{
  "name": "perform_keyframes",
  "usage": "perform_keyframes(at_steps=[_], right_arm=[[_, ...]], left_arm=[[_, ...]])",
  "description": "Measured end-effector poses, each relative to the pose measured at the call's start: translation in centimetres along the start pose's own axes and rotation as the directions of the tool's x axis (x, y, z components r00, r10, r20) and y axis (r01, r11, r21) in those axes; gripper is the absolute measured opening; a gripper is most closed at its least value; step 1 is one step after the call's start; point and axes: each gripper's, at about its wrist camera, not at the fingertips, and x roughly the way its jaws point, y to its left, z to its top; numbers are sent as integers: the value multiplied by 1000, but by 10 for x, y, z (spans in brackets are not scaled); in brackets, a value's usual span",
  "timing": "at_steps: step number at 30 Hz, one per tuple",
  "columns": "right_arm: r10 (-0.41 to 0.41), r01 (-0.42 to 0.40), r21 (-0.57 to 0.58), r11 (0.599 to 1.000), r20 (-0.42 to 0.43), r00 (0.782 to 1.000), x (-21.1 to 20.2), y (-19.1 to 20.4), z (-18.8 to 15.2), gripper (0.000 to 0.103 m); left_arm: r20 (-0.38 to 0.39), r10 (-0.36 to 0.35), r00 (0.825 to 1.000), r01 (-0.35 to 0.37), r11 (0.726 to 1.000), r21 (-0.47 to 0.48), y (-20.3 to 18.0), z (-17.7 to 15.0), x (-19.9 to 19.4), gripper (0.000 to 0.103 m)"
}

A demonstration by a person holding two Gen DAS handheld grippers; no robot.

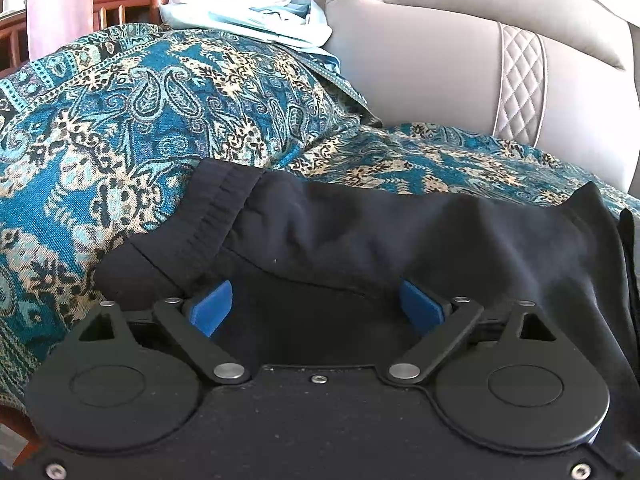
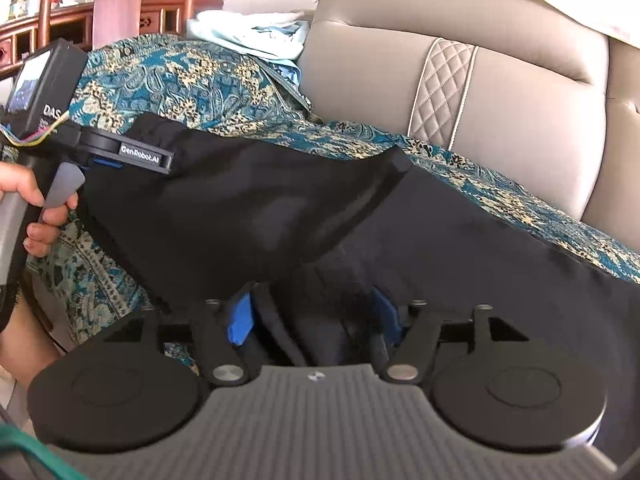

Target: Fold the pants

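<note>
Black pants lie folded over on a teal patterned throw that covers a sofa seat. Their elastic waistband points up and left. My left gripper is open at the near edge of the cloth, its blue pads wide apart with fabric lying loose between them. In the right wrist view the pants stretch from the left gripper's body down to the right. My right gripper is open too, and folds of black cloth sit loose between its blue pads.
A beige leather sofa back rises behind the throw. Pale blue cloths are heaped on the cushion at the back. Dark wooden furniture stands far left. A person's hand grips the left tool's handle.
</note>
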Motion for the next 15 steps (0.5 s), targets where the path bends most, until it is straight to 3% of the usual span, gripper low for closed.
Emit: perform_keyframes(at_steps=[3, 6, 10, 15], right_arm=[[23, -23, -4, 1000, 15, 1000, -5, 0, 1, 89], [19, -17, -42, 999, 53, 998, -12, 1, 3, 93], [2, -2, -10, 1000, 67, 998, -17, -10, 7, 102], [-90, 80, 91, 993, 106, 990, -24, -35, 10, 103]], left_arm=[[-5, -5, 1000, 5, 1000, -1, 0, -2, -1, 102], [-1, -10, 1000, 10, 1000, 1, 1, -4, -3, 102], [1, -13, 1000, 13, 1000, -2, 1, -5, -4, 102], [4, -10, 1000, 10, 1000, -5, 0, -7, -5, 103]])
